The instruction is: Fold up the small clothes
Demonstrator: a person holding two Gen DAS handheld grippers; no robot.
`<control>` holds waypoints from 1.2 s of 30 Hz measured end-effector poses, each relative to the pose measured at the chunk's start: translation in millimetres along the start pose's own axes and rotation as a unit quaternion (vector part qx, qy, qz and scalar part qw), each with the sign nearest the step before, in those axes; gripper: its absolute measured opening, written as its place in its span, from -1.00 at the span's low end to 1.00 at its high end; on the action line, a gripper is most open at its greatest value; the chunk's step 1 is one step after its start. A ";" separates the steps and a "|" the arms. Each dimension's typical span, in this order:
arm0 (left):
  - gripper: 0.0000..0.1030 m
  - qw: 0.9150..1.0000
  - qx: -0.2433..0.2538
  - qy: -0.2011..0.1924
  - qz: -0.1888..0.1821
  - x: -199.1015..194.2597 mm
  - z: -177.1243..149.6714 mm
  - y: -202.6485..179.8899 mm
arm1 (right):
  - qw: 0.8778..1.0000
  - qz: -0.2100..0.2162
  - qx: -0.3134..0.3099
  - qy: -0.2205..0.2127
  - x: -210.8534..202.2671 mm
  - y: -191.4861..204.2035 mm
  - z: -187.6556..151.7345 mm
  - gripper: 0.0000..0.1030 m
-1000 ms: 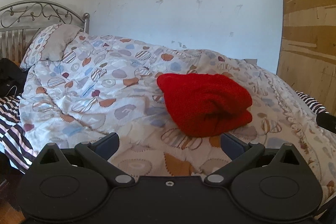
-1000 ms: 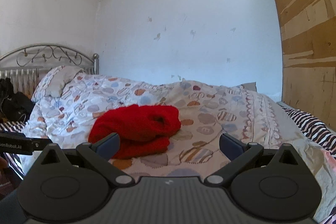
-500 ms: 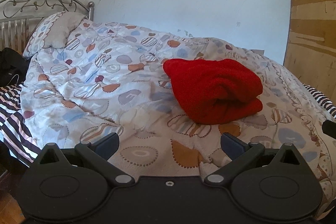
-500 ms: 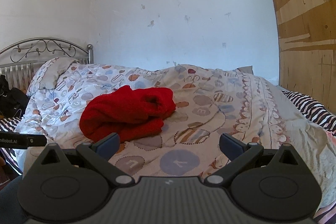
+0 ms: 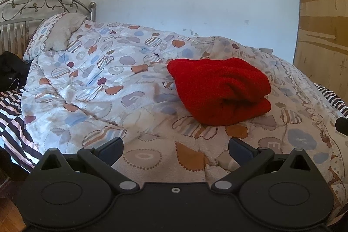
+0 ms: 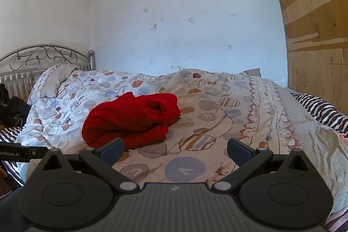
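Note:
A red fleecy garment (image 5: 219, 88) lies folded into a thick bundle on the patterned quilt (image 5: 104, 84), ahead and slightly right in the left wrist view. My left gripper (image 5: 175, 150) is open, well short of it, with nothing between its fingers. In the right wrist view the same red garment (image 6: 130, 119) sits ahead and to the left on the quilt (image 6: 217, 114). My right gripper (image 6: 175, 150) is open and empty too; its left fingertip (image 6: 112, 148) overlaps the bundle's near edge in the image. The left gripper's body (image 6: 21, 152) shows at the far left edge.
A metal headboard (image 5: 43, 5) and a pillow (image 5: 58, 34) stand at the left. A dark bag (image 5: 9, 73) rests on striped sheets (image 5: 13, 114) beside them. Wooden panelling (image 6: 315, 32) rises on the right, and a white wall (image 6: 184, 25) is behind the bed.
Both views have shifted slightly over the bed; the red bundle stays folded where it lay. Both grippers remain open.

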State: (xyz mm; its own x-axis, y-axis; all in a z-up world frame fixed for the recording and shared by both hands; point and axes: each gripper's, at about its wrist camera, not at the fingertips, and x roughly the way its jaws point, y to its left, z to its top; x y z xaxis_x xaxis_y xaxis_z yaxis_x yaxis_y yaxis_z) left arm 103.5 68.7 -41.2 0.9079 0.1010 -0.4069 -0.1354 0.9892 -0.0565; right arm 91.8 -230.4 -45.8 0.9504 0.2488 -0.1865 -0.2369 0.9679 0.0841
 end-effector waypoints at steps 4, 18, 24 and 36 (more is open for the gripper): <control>0.99 1.000 -0.001 -0.002 0.000 -1.3 0.6 0.4 | 1.000 0.000 0.000 -0.002 -0.6 -0.3 -0.3 1.00; 0.99 1.000 -0.001 -0.002 0.001 -2.1 1.6 1.0 | 1.000 0.001 0.002 0.000 -0.5 -0.5 -0.8 1.00; 0.99 1.000 -0.001 -0.002 0.001 -2.0 1.4 0.5 | 1.000 0.001 0.003 0.000 -0.7 -0.6 -0.6 1.00; 0.99 1.000 -0.001 -0.002 0.001 -2.4 1.6 0.6 | 1.000 0.001 0.004 0.001 -0.7 -1.1 -0.6 1.00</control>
State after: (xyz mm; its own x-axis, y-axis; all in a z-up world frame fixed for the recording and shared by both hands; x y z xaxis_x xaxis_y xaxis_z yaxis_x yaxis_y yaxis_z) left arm 101.9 69.3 -38.8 0.9089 0.1027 -0.4042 -0.1372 0.9889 -0.0572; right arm 91.2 -231.7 -46.4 0.9495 0.2514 -0.1879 -0.2379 0.9670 0.0915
